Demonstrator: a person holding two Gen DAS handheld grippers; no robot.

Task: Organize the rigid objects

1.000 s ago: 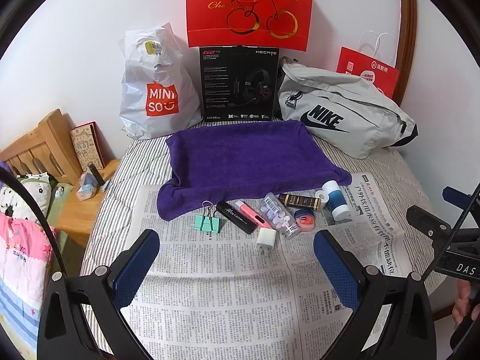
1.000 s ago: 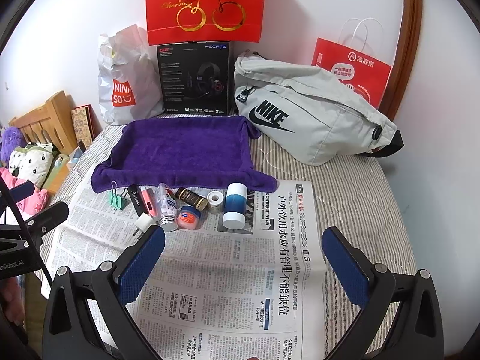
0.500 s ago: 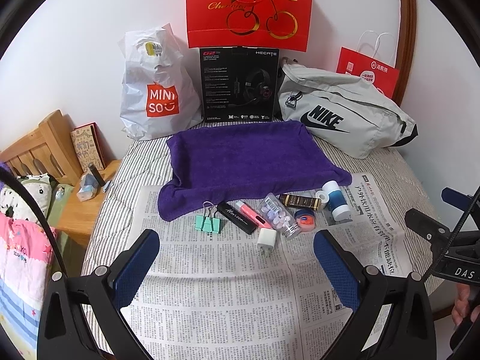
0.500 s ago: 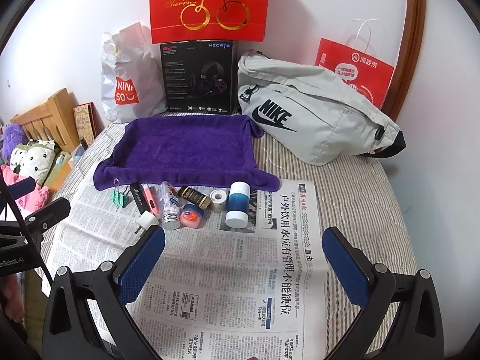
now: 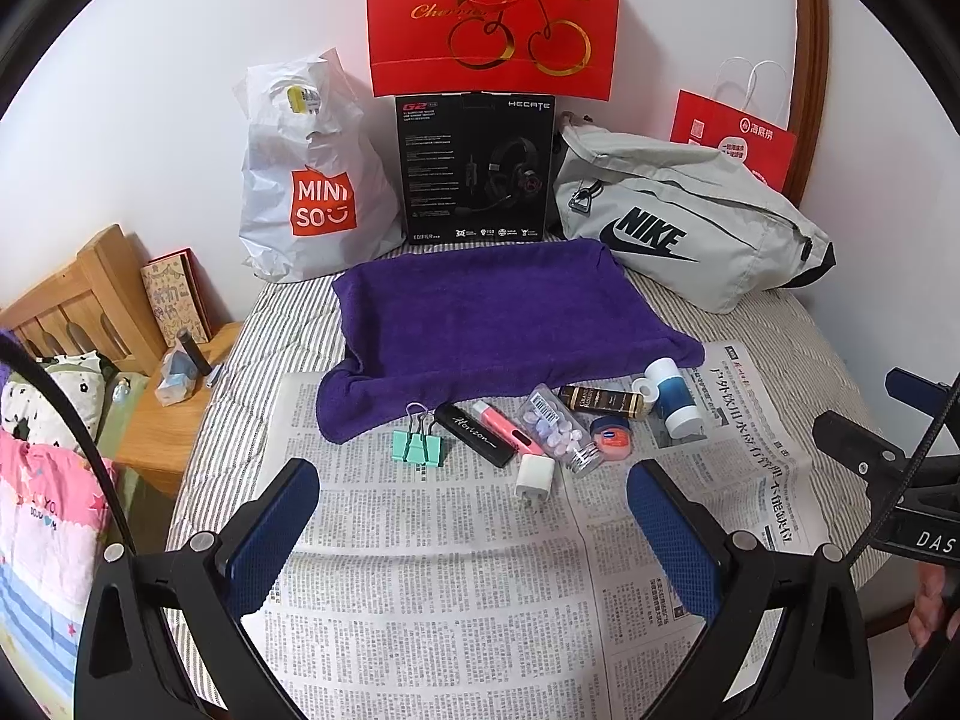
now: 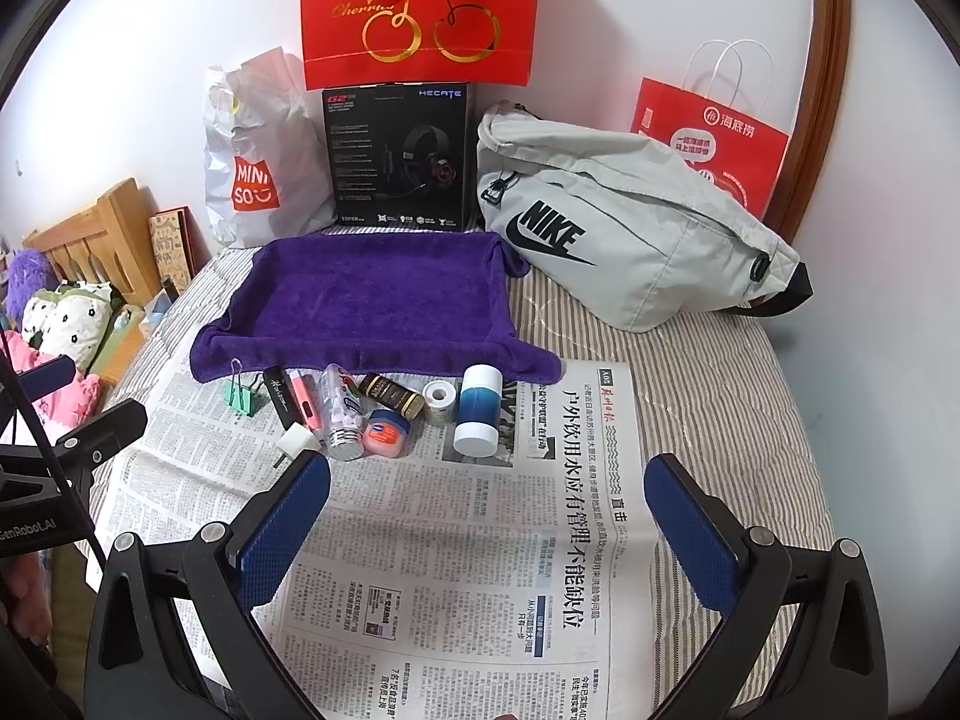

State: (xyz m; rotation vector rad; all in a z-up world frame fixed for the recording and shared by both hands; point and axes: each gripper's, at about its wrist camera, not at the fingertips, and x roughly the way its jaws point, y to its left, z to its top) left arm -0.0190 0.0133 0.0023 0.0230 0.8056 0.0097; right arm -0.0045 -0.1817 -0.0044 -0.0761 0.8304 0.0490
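Hovering over the newspaper (image 5: 456, 588) in the left wrist view, the left gripper (image 5: 474, 516) has its fingers spread wide and empty. Beyond them lie a green binder clip (image 5: 417, 446), black case (image 5: 475, 434), pill bottle (image 5: 559, 429) and white charger (image 5: 535, 476), before the purple towel (image 5: 498, 312).

In the right wrist view, the right gripper (image 6: 487, 525) is likewise spread, empty. A blue-and-white bottle (image 6: 478, 410), tape roll (image 6: 439, 401) and red tin (image 6: 387, 432) lie ahead; a Nike bag (image 6: 630, 246) sits behind.

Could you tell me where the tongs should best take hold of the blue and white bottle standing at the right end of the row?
Grip the blue and white bottle across its round middle, coming from the front: it stands upright and its right side is free.
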